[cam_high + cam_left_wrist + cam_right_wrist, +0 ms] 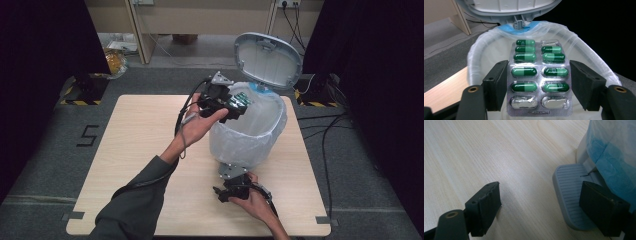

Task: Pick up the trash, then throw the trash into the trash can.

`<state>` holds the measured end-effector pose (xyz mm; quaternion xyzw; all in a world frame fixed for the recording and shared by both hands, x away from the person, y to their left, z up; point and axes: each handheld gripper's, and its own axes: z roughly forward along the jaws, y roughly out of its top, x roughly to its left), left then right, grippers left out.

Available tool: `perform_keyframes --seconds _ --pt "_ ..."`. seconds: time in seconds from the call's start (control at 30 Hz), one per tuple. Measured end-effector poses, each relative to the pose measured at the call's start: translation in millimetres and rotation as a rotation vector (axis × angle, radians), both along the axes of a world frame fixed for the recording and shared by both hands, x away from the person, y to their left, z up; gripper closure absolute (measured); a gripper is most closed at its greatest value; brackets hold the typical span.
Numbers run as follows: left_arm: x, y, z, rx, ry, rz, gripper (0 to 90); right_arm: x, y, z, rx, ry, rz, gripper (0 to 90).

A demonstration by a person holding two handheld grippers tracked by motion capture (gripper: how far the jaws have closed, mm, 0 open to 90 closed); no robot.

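Note:
A foil blister pack (pixel 539 75) of green capsules, some pockets empty, is clamped flat between the jaws of my left gripper (pixel 539 65). That left gripper (pixel 237 105) holds the blister pack (pixel 243 100) over the near-left rim of a pedal bin (pixel 272 112) lined with a white bag. The bin's grey lid (pixel 267 60) stands up. My right gripper (pixel 223 192) is low on the table at the bin's foot. In the right gripper view its jaws (pixel 541 192) stand apart with nothing between them, and the right-hand jaw rests on the grey ribbed pedal (pixel 570 195).
The bin stands on the right half of a light wooden table (pixel 140 130). Cables (pixel 325 125) lie on the grey floor to the right. Desk legs and a yellow bag (pixel 115 62) are beyond the far edge.

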<state>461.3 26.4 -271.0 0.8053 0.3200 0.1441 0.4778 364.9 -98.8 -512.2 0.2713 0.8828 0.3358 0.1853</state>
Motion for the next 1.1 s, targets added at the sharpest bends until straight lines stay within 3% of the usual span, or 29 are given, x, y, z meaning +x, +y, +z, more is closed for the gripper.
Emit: perform_keyframes --seconds 0.37,0.57,0.83,1.1 --pt "7.7 -16.2 -7.4 0.007 0.029 -0.014 33.6 0.1 -0.6 0.1 -0.001 -0.004 0.004 17.5" --pt "9.8 -17.3 -8.4 -0.042 0.033 -0.01 19.6 0.2 -0.5 0.1 -0.002 -0.004 0.002 17.5" --pt "2.4 -3.8 -1.5 -0.051 0.02 -0.003 18.3 0.2 -0.5 0.1 -0.002 -0.006 0.004 17.5" --pt "-16.8 24.8 4.5 -0.039 -0.005 -0.002 16.9 0.1 0.0 0.1 -0.001 0.001 0.0 17.5"
